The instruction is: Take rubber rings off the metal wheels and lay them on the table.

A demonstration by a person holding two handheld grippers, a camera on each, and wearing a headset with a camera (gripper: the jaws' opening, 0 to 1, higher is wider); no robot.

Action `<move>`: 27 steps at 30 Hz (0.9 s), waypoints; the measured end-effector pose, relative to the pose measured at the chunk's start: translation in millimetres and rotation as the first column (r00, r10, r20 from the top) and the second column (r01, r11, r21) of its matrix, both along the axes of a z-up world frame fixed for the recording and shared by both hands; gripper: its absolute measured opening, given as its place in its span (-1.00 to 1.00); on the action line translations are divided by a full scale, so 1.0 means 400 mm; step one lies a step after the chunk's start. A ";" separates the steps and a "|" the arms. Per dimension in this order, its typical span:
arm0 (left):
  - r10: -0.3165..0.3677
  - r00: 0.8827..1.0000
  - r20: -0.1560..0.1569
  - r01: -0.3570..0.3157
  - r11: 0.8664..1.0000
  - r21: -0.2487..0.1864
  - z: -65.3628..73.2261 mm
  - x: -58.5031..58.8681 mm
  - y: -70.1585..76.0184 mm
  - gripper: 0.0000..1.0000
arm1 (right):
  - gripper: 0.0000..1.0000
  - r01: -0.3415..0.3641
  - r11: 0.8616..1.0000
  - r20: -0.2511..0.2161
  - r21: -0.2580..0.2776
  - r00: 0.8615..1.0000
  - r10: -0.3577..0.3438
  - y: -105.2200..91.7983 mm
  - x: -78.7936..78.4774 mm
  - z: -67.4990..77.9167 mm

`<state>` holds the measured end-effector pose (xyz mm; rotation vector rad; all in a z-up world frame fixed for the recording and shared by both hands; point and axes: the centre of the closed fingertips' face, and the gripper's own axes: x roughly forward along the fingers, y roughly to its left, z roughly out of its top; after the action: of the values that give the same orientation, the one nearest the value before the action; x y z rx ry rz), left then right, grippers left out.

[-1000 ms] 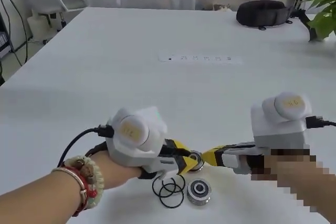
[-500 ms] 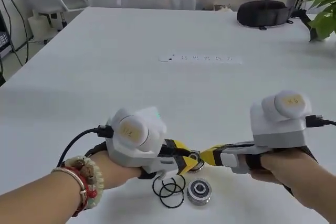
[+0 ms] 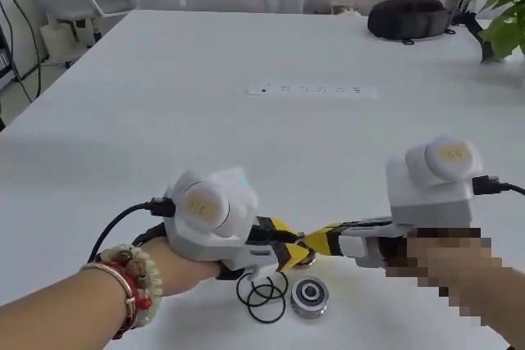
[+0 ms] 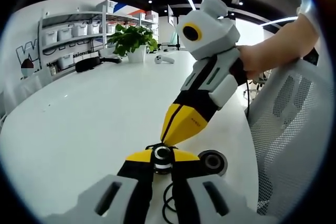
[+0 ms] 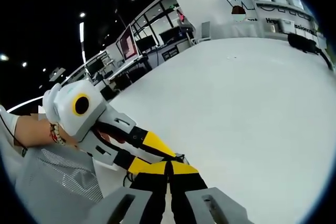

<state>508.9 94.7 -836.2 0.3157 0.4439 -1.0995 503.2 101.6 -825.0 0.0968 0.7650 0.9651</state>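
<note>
We clamp metal wheel [image 4: 162,160] in left gripper [image 4: 163,156], jaws narrowed onto it. Right gripper [image 5: 168,165] faces it head-on, jaws pressed together, tips at wheel's rim; ring caught or not, we cannot tell. Loose rubber rings [image 3: 264,293] and second wheel [image 3: 310,297] lie just nearer us than held wheel, on table [image 3: 246,137].

Legible text: one item.
- Left gripper view, 9 o'clock: large outlined wall lettering [image 4: 23,55] on the far wall. It starts with "W"; the rest runs behind the shelving [image 4: 68,30] and is unreadable.
- Right gripper view, 1 o'clock: same lettering, "W" clear, following letters too blurred.
- Head view, 12 o'clock: power strip [image 3: 312,90] on the tabletop [image 3: 205,120], markings too small to read.
</note>
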 end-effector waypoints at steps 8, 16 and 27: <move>0.013 1.000 -0.002 -0.013 1.000 -0.002 0.000 0.002 -0.001 -0.86 | -1.00 0.034 0.999 0.022 0.029 0.999 -0.034 -0.002 0.013 0.023; 0.016 1.000 -0.010 -0.016 1.000 0.025 0.001 0.002 -0.004 -0.85 | -1.00 0.050 0.998 0.014 -0.025 0.999 -0.049 -0.020 0.015 -0.001; -0.022 1.000 -0.011 0.023 0.999 0.042 0.032 -0.014 -0.012 -0.70 | -1.00 0.073 0.997 0.013 -0.035 0.997 -0.073 -0.033 0.025 -0.002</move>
<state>503.2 90.0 -823.2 0.3530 0.4746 -1.1152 513.2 88.3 -825.7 0.0872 0.7624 0.8816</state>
